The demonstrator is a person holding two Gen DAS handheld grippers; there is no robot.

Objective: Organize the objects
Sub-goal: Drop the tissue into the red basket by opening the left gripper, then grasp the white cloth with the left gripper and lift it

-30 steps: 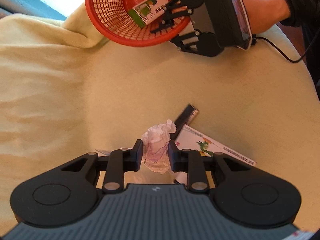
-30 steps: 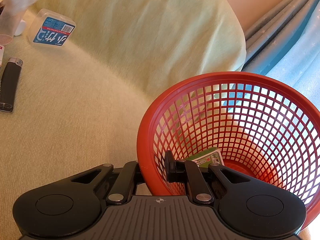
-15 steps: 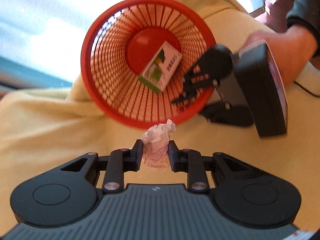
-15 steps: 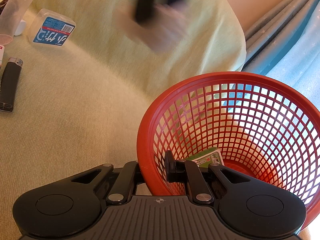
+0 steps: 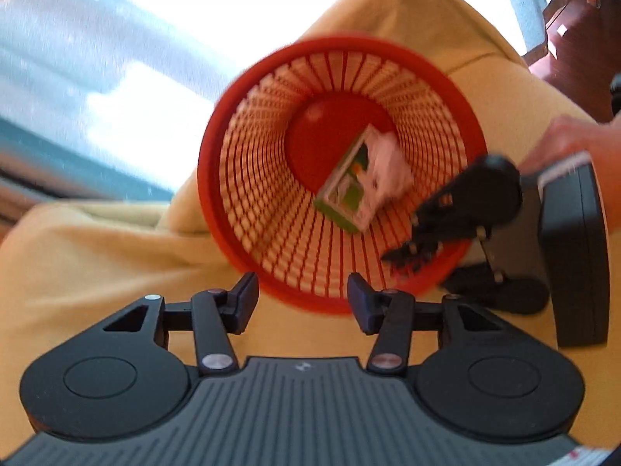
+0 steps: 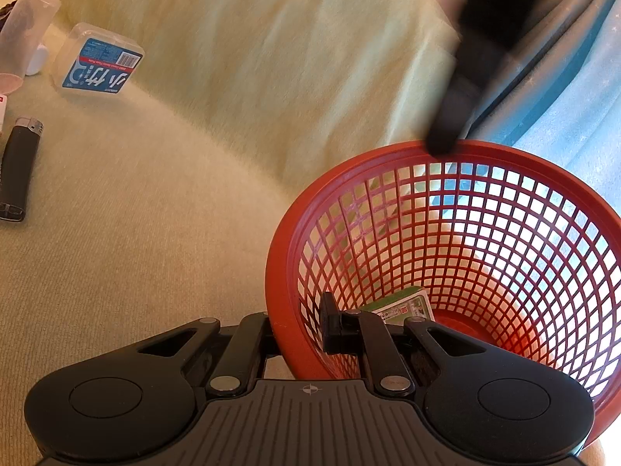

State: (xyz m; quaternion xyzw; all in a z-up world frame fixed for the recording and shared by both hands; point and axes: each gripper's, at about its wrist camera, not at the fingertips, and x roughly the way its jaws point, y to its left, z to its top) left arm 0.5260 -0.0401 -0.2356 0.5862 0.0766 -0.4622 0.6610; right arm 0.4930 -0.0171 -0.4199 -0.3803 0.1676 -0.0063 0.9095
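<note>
Tipping risk: right tongs [image 6: 297, 328] clenched on round red plastic mesh basket [image 5: 337, 178] rim, left tongs [image 5: 302, 303] just opened, empty; slipping rim spills green-white carton [image 5: 355, 190].

Basket [image 6: 485, 233]: red plastic lattice, smooth, slight sheen. 
Carton [image 5: 349, 190] inside it: printed green-and-white card, glossy. 
Crumpled wad [image 5: 390, 159] on the carton: white, paper-like, blurred. 
Cover [image 6: 174, 194]: pale yellow cloth, matt, fine-ribbed weave. 
Lighter [image 6: 17, 167], far left: black glossy plastic, bright metal cap. 
Box [image 6: 97, 62]: clear plastic, blue paper label. 
Grippers [image 5: 302, 305]: matt black plastic, metal pivot pins.
</note>
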